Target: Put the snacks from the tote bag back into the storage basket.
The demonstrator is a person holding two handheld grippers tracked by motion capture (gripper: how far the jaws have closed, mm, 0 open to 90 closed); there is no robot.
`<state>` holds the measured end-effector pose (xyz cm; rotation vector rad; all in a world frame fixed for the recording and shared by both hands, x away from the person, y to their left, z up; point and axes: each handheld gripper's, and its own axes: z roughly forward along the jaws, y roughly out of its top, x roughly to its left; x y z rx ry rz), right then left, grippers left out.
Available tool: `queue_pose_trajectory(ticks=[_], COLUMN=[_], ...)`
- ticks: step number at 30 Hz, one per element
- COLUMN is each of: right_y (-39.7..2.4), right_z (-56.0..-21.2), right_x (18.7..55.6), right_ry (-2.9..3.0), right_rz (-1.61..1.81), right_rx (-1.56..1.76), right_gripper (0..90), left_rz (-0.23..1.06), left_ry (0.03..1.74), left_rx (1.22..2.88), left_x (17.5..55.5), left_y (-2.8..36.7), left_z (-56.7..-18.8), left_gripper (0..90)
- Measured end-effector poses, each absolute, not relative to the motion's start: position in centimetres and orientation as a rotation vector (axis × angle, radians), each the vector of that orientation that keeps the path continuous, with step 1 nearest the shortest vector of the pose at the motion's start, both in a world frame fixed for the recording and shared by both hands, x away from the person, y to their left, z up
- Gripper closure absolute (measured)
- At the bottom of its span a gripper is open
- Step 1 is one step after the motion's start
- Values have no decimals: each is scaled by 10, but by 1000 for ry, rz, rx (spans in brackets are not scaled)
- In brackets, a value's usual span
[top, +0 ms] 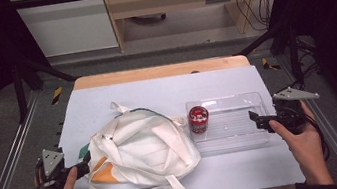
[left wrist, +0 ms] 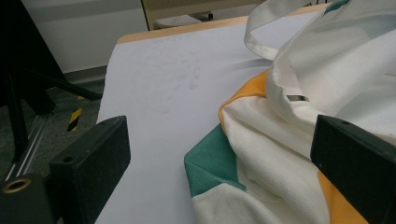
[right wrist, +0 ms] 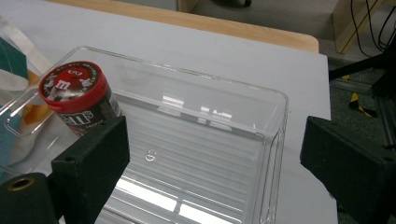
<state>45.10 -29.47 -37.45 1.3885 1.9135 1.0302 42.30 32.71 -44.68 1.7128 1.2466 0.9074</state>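
Both tools gape empty: left tool (top: 85, 166) beside the tote bag (top: 139, 152), right tool (top: 256, 120) over the clear tray (top: 244, 139) holding a candy can (top: 199, 119).

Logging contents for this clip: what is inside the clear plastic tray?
The clear plastic tray holds one dark candy tub with a red lid, upright at its end nearest the white cloth tote bag. The tub covers the floor beneath it.
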Motion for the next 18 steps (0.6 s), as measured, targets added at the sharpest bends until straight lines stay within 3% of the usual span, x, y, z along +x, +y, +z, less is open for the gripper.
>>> queue_pose_trajectory(ticks=[18], right_y=[-307], right_z=[-396], right_x=[456], right_ry=[1900], right_rz=[1015], right_rx=[1469], right_gripper=[85], left_rz=[906], left_ry=[1243], left_rx=[1712], left_x=[423], left_y=[327], left_z=[-447], left_gripper=[48])
